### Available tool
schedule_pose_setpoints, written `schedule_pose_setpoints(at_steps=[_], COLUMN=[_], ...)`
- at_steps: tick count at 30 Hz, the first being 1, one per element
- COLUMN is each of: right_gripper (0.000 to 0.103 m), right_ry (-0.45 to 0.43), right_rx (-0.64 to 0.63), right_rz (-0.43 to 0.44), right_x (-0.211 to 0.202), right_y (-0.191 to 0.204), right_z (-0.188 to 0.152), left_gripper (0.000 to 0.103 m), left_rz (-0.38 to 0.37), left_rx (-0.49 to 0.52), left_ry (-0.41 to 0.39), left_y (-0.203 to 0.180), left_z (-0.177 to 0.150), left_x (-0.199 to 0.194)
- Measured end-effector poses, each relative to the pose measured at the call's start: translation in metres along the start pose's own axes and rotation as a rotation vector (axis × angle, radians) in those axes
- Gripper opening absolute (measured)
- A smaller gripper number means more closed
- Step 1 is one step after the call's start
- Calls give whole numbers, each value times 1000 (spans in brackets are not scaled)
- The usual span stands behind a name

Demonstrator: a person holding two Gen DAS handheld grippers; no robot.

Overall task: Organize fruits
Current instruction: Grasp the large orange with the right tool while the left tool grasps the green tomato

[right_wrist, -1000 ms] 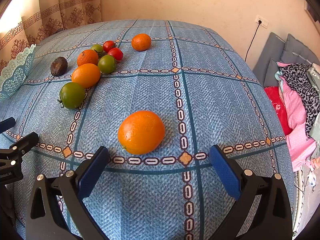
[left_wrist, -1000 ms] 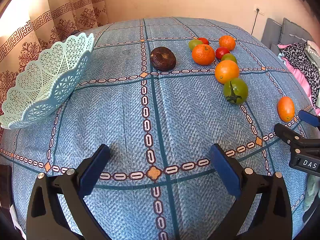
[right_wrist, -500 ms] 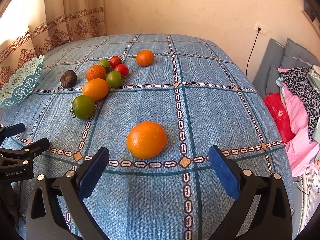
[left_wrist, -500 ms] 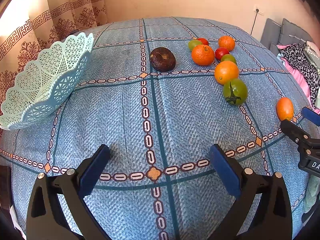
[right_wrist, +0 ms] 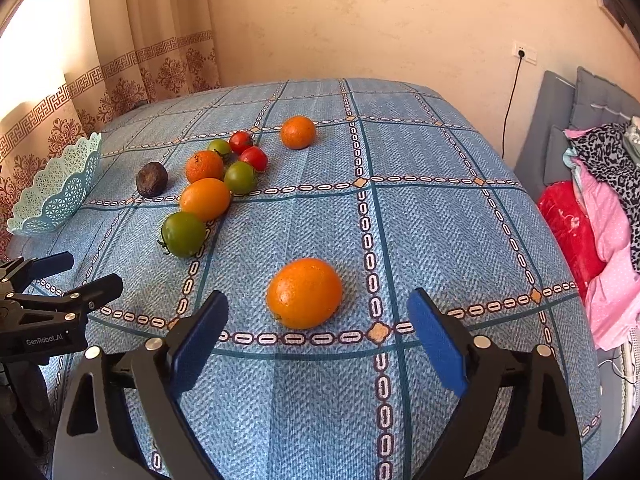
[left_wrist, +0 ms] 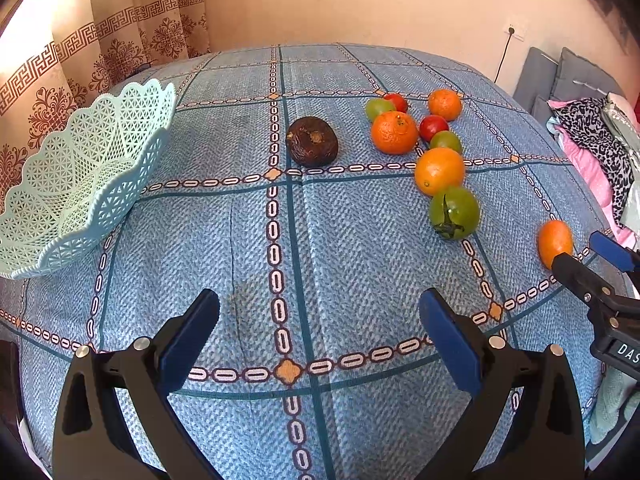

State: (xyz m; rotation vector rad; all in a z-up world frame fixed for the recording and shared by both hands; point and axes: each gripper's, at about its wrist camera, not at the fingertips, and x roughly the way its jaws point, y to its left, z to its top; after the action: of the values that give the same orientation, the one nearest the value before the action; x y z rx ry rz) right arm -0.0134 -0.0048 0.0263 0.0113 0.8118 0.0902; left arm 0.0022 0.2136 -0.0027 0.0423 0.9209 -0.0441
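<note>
My right gripper [right_wrist: 318, 320] hangs over the blue patterned cloth [right_wrist: 440, 232], jaws spread wide, gripping nothing. The near orange [right_wrist: 305, 293] lies on the cloth just ahead of the blue pads [right_wrist: 434, 340], between their lines and a bit left of centre, not touching either. My left gripper [left_wrist: 320, 322] is also wide apart and empty, only bare cloth between its fingers. The fruit cluster sits well ahead of it to the right: green tomato [left_wrist: 454, 212], another orange [left_wrist: 439, 171], a mandarin [left_wrist: 394, 132], a dark brown fruit [left_wrist: 312, 141] apart on the left. The mint lattice basket [left_wrist: 76, 184] sits at the cloth's left edge, empty as far as I see. Open cloth runs between basket and fruit.
</note>
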Motion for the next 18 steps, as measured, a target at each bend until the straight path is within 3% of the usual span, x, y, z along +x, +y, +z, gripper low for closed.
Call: schedule_pose_setpoints(at_steps=[8, 18], right_gripper=[44, 41], right_ry=[47, 0], right_rx=[4, 53], right_rz=[45, 71], right_x=[16, 6], right_y=[5, -5], right_z=[3, 3], left_gripper=[101, 101], left_rz=[-6, -61], left_rx=[20, 43], left_ry=[-17, -31], left_y=[-14, -41], left_z=[8, 25], left_x=[-2, 3])
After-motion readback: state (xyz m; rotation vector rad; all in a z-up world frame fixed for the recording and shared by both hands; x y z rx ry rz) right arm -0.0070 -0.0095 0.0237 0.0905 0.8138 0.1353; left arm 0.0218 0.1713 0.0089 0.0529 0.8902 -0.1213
